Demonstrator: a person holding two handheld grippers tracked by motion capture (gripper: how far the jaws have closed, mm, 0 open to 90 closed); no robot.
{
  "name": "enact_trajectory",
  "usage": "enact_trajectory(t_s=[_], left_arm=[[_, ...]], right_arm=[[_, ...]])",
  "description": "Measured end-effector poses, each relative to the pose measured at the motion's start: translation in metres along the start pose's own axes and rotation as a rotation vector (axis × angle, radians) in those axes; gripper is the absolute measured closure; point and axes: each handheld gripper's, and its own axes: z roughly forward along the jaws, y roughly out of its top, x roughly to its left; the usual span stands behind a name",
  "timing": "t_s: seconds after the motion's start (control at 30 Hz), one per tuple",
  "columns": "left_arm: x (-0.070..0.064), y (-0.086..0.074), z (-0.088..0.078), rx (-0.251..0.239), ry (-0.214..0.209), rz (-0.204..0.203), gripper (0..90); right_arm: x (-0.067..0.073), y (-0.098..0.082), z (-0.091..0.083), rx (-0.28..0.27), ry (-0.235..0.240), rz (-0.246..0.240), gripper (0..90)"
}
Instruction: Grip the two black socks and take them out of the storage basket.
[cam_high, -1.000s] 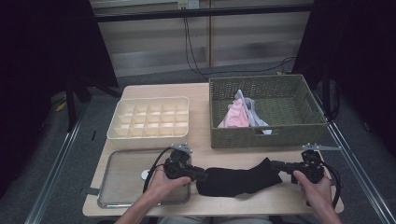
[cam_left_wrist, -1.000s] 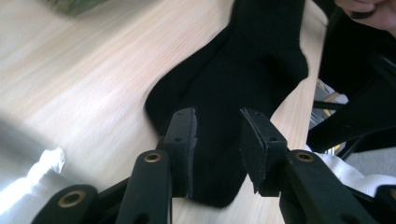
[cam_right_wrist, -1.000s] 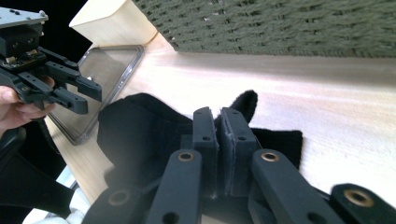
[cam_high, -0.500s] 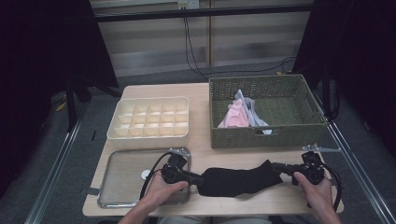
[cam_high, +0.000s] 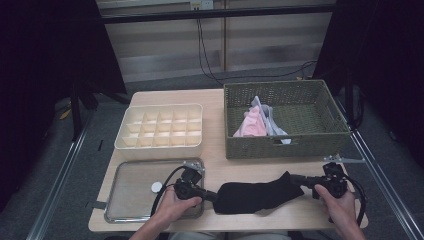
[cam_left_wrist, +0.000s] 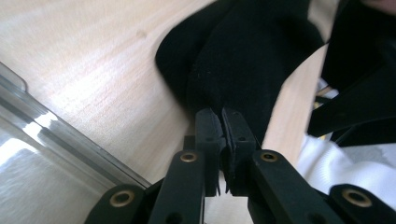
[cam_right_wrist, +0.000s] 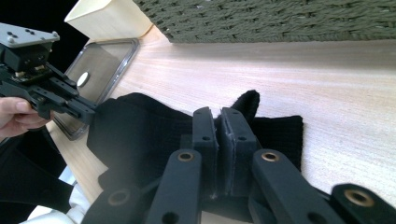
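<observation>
Left tongs have just been closing and now pinch the near-left edge of the black cloth, with fabric caught between the pads as the left gripper view shows it. Just to their left sits the metal tray, its raised lip close beside the left hand, with a small white disc lying in it; beyond the tray stands the cream divided box. Between the two tongs the cloth lies flat on the bench, soft, light and limp by the look of it, so it should sag and fold wherever it isn't held; corners and hems look like the best places to grip. Right tongs are clamped narrow on the cloth's far-right corner, seen in the right gripper view. Beyond them, the woven basket holds a pink and white bundle, and its front wall stands near, so lifting forward looks tight. Open bench runs between basket and cloth; the near edge sits close under both hands, leaving upward as the freest way to move.
</observation>
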Motion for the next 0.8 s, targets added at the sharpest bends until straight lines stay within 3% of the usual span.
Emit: enact_trajectory(t_s=[0.2, 0.4, 0.53, 0.6, 0.7, 0.8], left_arm=[[-0.003, 0.000, -0.016, -0.052, -0.016, 0.007, 86.3], [-0.005, 0.018, -0.030, -0.082, -0.035, 0.016, 86.1], [-0.001, 0.026, -0.025, -0.066, -0.017, 0.021, 86.1], [0.004, 0.027, -0.020, -0.060, -0.040, 0.005, 86.1], [0.006, 0.027, -0.011, -0.023, -0.045, 0.002, 86.1], [0.005, 0.025, -0.007, -0.025, -0.042, 0.005, 86.0]], right_arm=[[0.004, 0.001, -0.005, -0.017, 0.020, 0.002, 85.1], [0.009, 0.002, -0.012, -0.030, 0.032, 0.007, 85.2], [0.008, 0.000, -0.015, -0.026, 0.022, 0.012, 85.2], [0.005, -0.001, -0.017, -0.032, 0.017, 0.012, 85.2], [-0.001, -0.002, -0.016, -0.029, 0.003, 0.020, 85.3], [-0.005, -0.004, -0.014, -0.012, -0.017, 0.020, 85.3]])
